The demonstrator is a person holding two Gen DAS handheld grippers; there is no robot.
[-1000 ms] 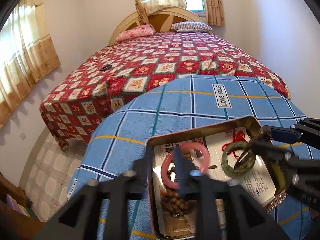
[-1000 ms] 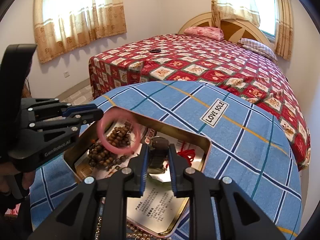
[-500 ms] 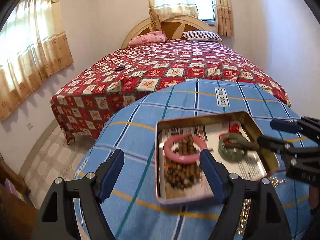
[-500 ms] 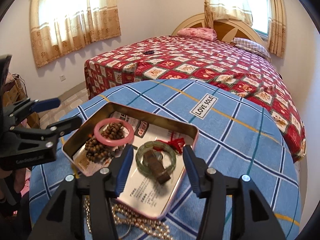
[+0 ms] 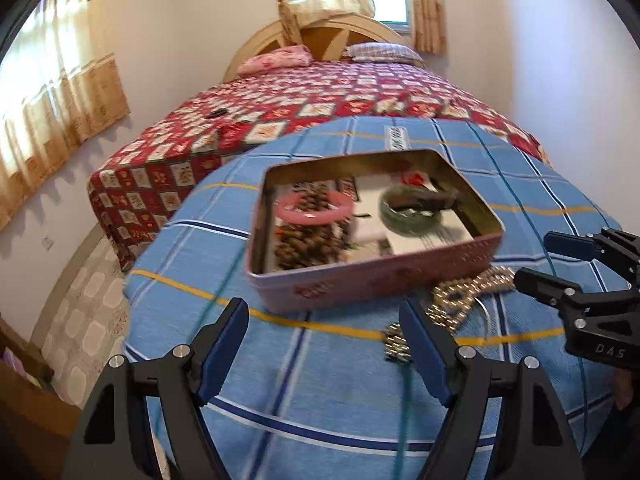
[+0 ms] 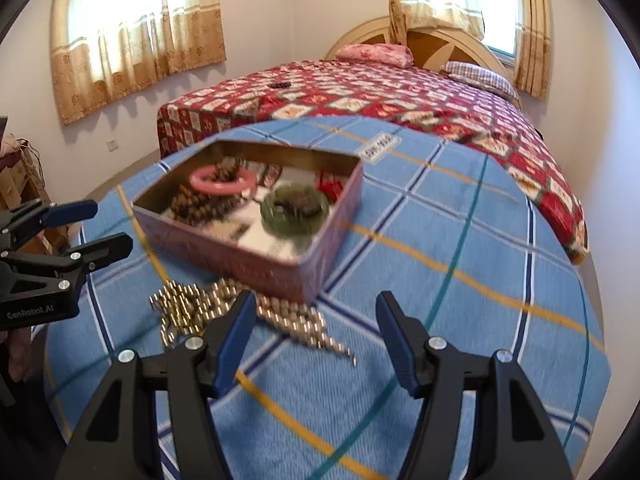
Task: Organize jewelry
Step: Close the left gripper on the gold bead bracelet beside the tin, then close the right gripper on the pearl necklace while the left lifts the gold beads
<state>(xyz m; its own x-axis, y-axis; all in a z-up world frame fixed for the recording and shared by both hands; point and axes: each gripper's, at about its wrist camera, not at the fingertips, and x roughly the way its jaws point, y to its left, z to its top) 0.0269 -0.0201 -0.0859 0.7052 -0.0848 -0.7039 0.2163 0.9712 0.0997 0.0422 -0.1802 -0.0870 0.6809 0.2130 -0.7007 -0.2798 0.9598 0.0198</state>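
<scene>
Obs.: shallow rectangular pink tin box (image 5: 376,276) w/ gold inner walls sits on desk covered by blue plaid cloth (image 5: 328,392). Inside box, left part: pink ring bangle (image 5: 314,209) lying on heap of brown wooden beads (image 5: 310,242); right part: translucent green bangle (image 5: 412,210) flat on white printed paper sheet (image 5: 428,232), a dark brown oblong piece across its middle, red knotted cord (image 6: 332,189) at far side. Frames blurred, finer detail n/a. Outside box, just beside its near wall on the cloth: loose strand of gold-coloured metal beads (image 6: 224,312), partly bunched, one end trailing toward the viewer. Left tongs (image 5: 324,336): released, blue pads wide apart, nothing betw. them, over bare cloth near side of box; jaws were just opening. Right tongs (image 6: 316,328): also released, jaws just been opening, nothing gripped; gold strand lies on cloth below/ahead of left pad, contact not discernible. Each tongs visible at edge of other's view. Bkgd: bed w/ red patterned quilt (image 6: 360,96), beige curtains (image 6: 136,32).
</scene>
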